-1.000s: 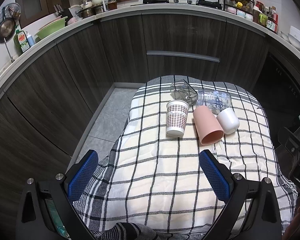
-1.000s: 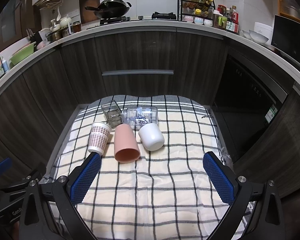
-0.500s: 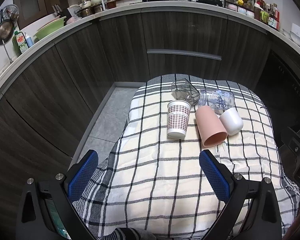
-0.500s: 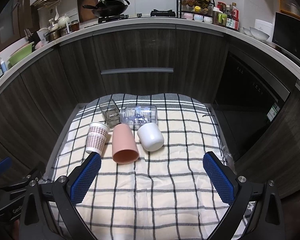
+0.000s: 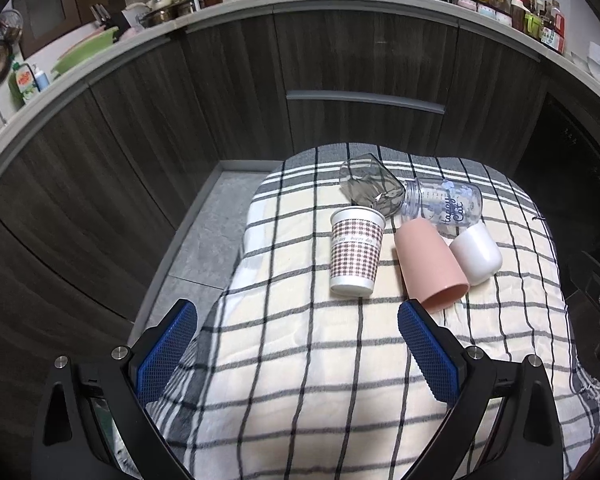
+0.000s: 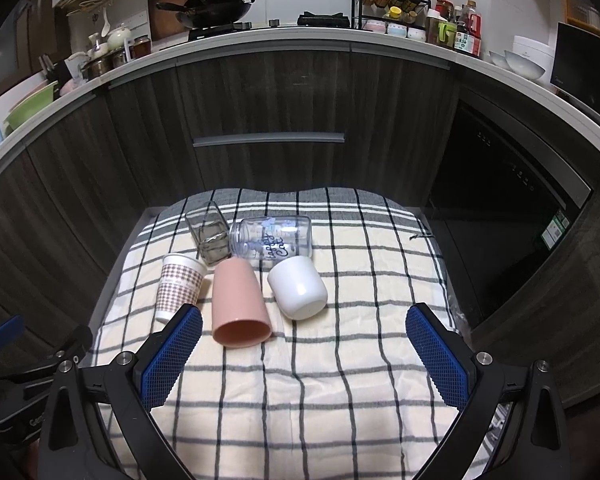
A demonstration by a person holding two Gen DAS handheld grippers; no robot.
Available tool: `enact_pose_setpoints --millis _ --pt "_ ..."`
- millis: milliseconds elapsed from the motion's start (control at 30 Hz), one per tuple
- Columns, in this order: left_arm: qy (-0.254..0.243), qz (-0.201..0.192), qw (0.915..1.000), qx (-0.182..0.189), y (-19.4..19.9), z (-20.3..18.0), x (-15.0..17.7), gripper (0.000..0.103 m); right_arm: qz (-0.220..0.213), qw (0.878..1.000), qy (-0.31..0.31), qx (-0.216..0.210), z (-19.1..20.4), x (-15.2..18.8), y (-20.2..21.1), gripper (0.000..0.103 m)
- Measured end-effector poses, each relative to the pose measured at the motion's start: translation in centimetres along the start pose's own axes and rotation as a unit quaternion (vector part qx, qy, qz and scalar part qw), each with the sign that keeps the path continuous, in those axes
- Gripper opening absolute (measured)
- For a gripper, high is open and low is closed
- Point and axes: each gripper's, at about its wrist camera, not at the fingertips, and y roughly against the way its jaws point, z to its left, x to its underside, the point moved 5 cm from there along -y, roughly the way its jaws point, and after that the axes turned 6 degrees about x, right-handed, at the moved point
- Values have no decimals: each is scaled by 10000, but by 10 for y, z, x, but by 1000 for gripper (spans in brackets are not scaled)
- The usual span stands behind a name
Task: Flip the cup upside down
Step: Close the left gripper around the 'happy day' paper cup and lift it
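A houndstooth paper cup (image 5: 355, 251) stands upright on the checked cloth (image 5: 300, 380); it also shows in the right wrist view (image 6: 179, 285). A pink cup (image 5: 430, 264) (image 6: 238, 303) lies on its side, mouth toward me. A white cup (image 5: 477, 253) (image 6: 299, 287) lies on its side beside it. Behind them lie a clear square glass (image 5: 370, 190) (image 6: 211, 236) and a clear printed jar (image 5: 444, 205) (image 6: 272, 237). My left gripper (image 5: 298, 354) is open and empty, short of the paper cup. My right gripper (image 6: 304, 358) is open and empty, short of the pink and white cups.
The cloth covers a low table in front of dark curved kitchen cabinets (image 6: 268, 100). The floor (image 5: 216, 232) drops off at the table's left edge. The left gripper's body (image 6: 28, 368) shows at the lower left of the right wrist view.
Both grippers have moved forward toward the cups, which look larger and nearer now. The cups have not moved. Both grippers stay open.
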Motion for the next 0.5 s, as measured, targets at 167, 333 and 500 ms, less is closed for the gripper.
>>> enact_pose_setpoints --millis 167,333,500 --pt "-38 41 10000 21 -31 -4 -10 102 -34 9999 6 144 2 -5 -19 102" --pt "-124 106 9998 131 -70 -15 -19 101 20 9996 -62 288 0 -6 -43 102" --pt "-190 292 9992 185 -108 -22 -22 92 119 9991 -139 392 -1 -5 -67 102"
